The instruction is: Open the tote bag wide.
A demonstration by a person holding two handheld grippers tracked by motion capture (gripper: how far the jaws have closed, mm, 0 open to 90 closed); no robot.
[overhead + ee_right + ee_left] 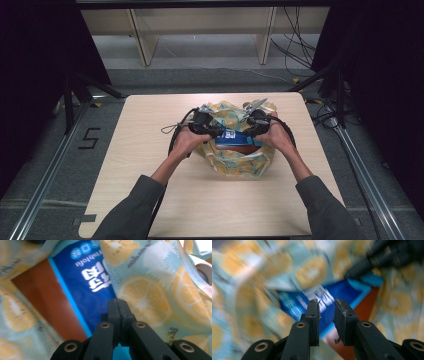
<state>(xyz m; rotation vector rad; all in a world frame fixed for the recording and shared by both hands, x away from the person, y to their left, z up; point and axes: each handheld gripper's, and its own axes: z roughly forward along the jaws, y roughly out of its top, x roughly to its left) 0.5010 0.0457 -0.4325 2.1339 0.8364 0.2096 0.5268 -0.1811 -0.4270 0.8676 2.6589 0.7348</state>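
Observation:
A cloth bag (240, 162) printed with lemon slices lies at the middle of the table, its mouth spread. Inside it lie a blue box (232, 136) with white lettering and a brown item (247, 149) beside it. My left gripper (214, 132) reaches into the bag's mouth from the left. In the left gripper view its jaws (326, 302) stand apart over the blue box (342, 291), with nothing between them. My right gripper (249, 132) comes in from the right. Its jaws (117, 301) are pressed together at the bag's edge (145, 297), over the blue box (85, 285).
The light wooden table (150, 150) has bare room on all sides of the bag. Wooden shelving (200, 30) stands beyond the table, and cables (295, 50) lie on the floor at the back right. Dark curtains close off both sides.

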